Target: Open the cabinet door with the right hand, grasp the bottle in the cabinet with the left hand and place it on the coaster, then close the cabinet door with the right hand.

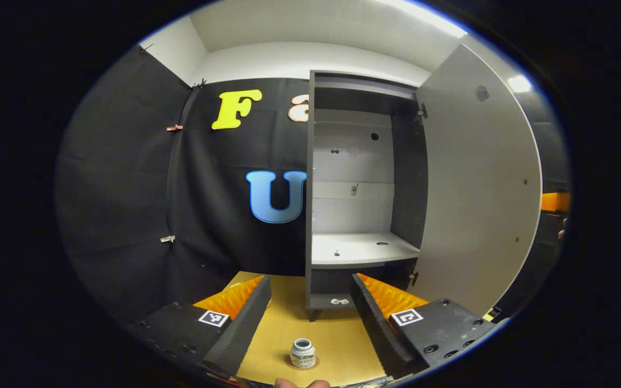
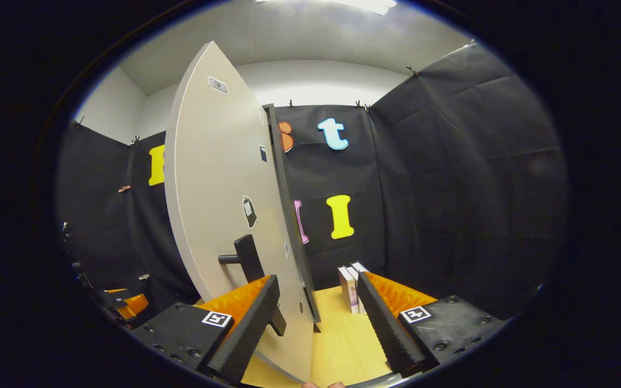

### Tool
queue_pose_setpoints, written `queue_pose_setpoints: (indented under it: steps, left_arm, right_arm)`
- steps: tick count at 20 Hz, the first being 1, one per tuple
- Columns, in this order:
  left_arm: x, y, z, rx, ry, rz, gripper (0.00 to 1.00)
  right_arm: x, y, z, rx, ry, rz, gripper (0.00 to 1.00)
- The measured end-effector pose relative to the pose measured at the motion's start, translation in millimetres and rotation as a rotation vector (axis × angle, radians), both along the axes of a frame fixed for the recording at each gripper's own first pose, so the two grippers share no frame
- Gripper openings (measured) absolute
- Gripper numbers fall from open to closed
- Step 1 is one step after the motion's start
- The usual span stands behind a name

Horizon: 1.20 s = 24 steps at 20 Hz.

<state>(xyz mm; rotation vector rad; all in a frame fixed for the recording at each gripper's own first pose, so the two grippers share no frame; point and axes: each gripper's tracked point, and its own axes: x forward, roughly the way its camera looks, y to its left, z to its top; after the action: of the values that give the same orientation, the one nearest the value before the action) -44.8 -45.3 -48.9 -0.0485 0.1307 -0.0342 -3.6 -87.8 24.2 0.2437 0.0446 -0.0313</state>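
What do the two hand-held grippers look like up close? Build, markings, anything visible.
Both look alike. The left hand-held gripper has two long wedge-shaped fingers with ribbed inner faces, on blocky dark bodies with recessed screw holes. Each body carries a small square black-and-white tag. The right hand-held gripper has the same build, with a tag on each side. No cables or sleeves are visible.

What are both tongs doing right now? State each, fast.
Left tongs: open, empty; the bottle stands on the coaster between them.
Right tongs: open, holding nothing, straddling the open cabinet door edge near its handle.
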Motion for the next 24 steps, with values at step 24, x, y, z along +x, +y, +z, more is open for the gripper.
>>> queue_pose_setpoints:
  steps: [24]
  left_arm:
    - [-46.5,52.4,-16.6,-0.017,0.042,0.152,0.94]
  right_arm:
    - [72.4,231.0,-25.9,-0.019,-0.005,0.381,0.98]
